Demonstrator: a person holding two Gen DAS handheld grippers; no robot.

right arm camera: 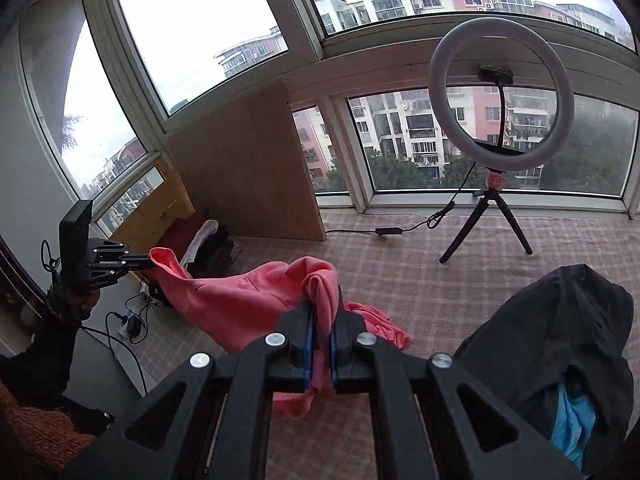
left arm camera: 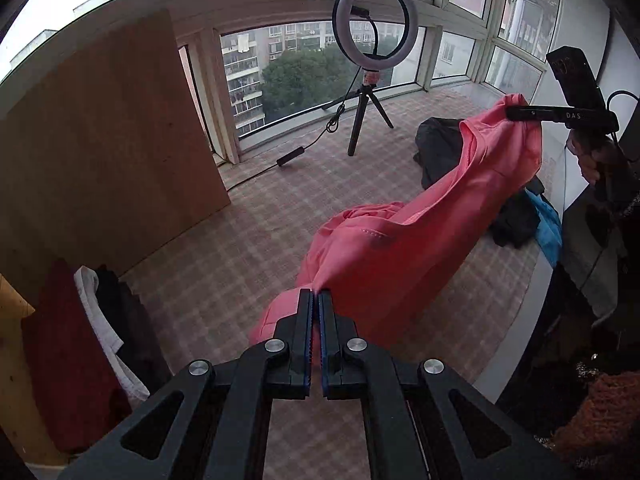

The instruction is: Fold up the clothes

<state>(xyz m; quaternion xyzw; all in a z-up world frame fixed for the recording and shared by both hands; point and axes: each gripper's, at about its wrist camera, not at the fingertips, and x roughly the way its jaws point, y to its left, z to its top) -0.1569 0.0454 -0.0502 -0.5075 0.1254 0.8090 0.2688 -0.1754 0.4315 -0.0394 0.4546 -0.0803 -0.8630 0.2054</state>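
A pink garment [left arm camera: 404, 240] hangs stretched in the air between both grippers above a checked cloth surface [left arm camera: 224, 248]. My left gripper [left arm camera: 317, 300] is shut on one edge of it; thin pink fabric shows between the blue pads. My right gripper [right arm camera: 322, 316] is shut on another bunched edge of the pink garment [right arm camera: 240, 300], with a fold draped over its fingertips. In the left wrist view the right gripper [left arm camera: 516, 114] holds the cloth high at the far right. In the right wrist view the left gripper [right arm camera: 148, 262] pinches it at the left. Part of the garment trails on the surface.
A ring light on a tripod [left arm camera: 370, 92] stands near the windows, its cable running across the surface. A wooden board [left arm camera: 104, 152] leans at the left. Folded dark red, white and black clothes [left arm camera: 96, 340] lie beside it. A heap of black and blue clothes [right arm camera: 560, 344] sits at the right.
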